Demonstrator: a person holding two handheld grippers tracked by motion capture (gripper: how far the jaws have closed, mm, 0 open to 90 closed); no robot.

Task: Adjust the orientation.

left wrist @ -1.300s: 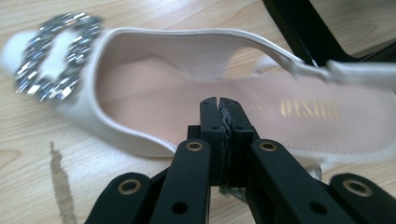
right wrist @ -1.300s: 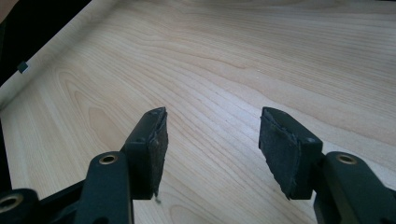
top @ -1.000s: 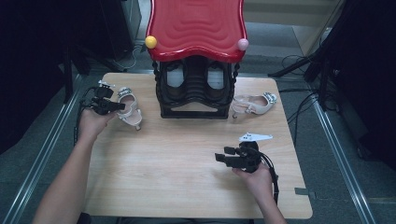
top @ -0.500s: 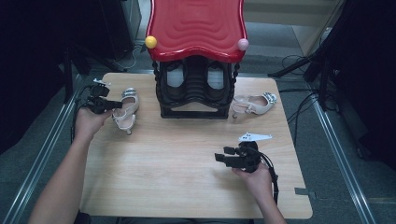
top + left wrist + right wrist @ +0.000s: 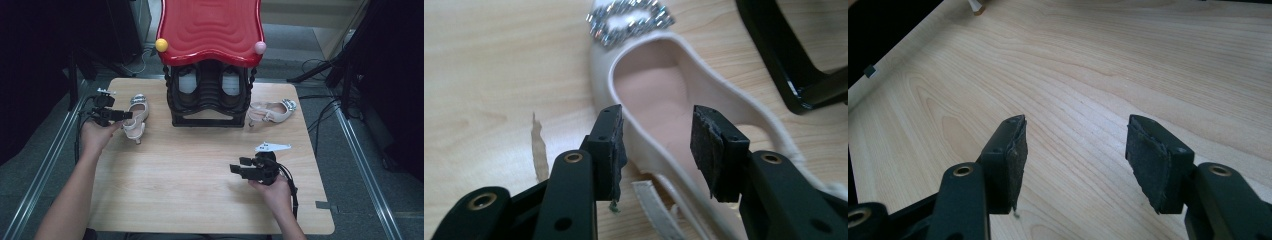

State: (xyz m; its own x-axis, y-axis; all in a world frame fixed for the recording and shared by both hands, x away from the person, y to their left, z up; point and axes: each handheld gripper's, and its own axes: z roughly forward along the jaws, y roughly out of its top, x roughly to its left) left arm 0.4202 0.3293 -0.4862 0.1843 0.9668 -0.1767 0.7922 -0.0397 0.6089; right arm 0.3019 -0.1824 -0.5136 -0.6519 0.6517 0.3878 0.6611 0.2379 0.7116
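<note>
My left gripper (image 5: 656,145) has just been opening; its jaws straddle the cream shoe's (image 5: 659,95) rim without pressing it. The shoe rack (image 5: 210,95) stands at its 3 o'clock. My right gripper (image 5: 1075,160) rests open over bare table (image 5: 1088,60), holding nothing.

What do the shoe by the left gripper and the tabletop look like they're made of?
The shoe looks like cream leather or a leather-look synthetic, smooth and matte, with a pinkish lining and a glittering rhinestone-style buckle. The tabletop shows pale wood grain with a smooth, low-sheen finish; solid wood or laminate, I cannot tell.

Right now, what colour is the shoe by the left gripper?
Cream-white shoe with a pink insole and a sparkly silver buckle; the left gripper view shows it best.
</note>
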